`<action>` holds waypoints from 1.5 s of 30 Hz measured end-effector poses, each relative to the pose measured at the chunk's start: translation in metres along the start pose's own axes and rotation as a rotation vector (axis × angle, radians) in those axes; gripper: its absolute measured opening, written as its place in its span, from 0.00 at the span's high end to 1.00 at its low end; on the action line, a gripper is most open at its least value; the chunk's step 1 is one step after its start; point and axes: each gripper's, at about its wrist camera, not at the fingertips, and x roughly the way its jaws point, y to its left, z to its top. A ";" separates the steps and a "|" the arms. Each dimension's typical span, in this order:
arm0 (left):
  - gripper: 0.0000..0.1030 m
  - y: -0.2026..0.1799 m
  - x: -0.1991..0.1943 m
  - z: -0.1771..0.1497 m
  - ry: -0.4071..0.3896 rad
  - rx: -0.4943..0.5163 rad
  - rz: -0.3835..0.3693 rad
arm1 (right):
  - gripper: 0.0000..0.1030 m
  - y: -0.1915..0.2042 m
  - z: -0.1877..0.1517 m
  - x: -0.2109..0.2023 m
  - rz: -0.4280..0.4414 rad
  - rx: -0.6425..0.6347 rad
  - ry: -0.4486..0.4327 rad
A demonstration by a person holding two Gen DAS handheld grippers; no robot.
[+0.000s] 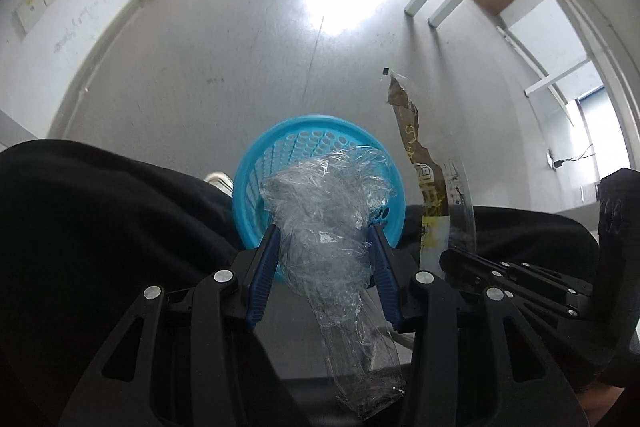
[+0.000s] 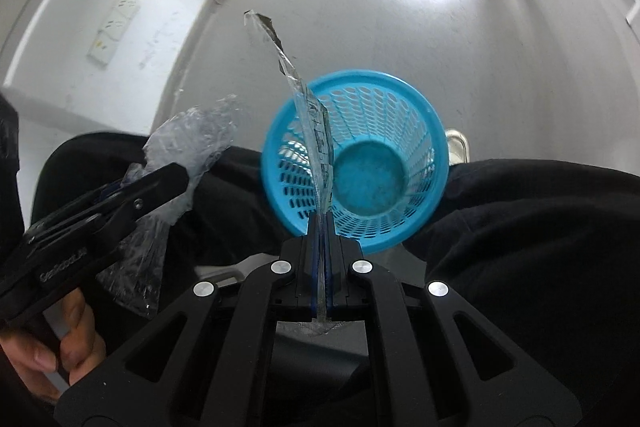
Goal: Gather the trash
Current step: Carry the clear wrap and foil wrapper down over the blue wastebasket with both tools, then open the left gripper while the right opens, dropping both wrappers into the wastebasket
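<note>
The left tool [image 1: 324, 239] is clamped on a crumpled clear plastic bag [image 1: 328, 227], which sits between its blue pads and reaches out above the round blue perforated plastic basket [image 1: 256, 195] standing on the floor between the person's dark-clothed legs [image 1: 120, 219]. The right tool [image 2: 320, 227] is fully closed on a long flat brown-and-clear wrapper strip [image 2: 316, 135]. The strip extends from the pads across the near-left rim of the basket, and the bag lies left of the basket in the right wrist view.

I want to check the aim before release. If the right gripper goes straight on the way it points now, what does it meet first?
Most likely the blue basket. The right gripper, shut on the flat wrapper, points down near the basket's close rim, so it may touch the rim or pass just inside. Depth is unclear.
</note>
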 end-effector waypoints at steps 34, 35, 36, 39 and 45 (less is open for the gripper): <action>0.20 0.031 0.127 0.069 0.195 -0.248 -0.053 | 0.52 -0.050 0.058 0.123 0.015 0.226 0.248; 0.20 0.031 0.125 0.069 0.184 -0.243 -0.046 | 0.52 -0.050 0.057 0.123 0.018 0.226 0.248; 0.20 0.031 0.123 0.068 0.181 -0.245 -0.046 | 0.52 -0.050 0.057 0.123 0.017 0.222 0.248; 0.21 0.033 0.117 0.068 0.168 -0.248 -0.032 | 0.52 -0.048 0.057 0.121 0.013 0.212 0.242; 0.22 0.027 0.097 0.069 0.127 -0.197 0.046 | 0.49 -0.032 0.054 0.108 -0.072 0.129 0.209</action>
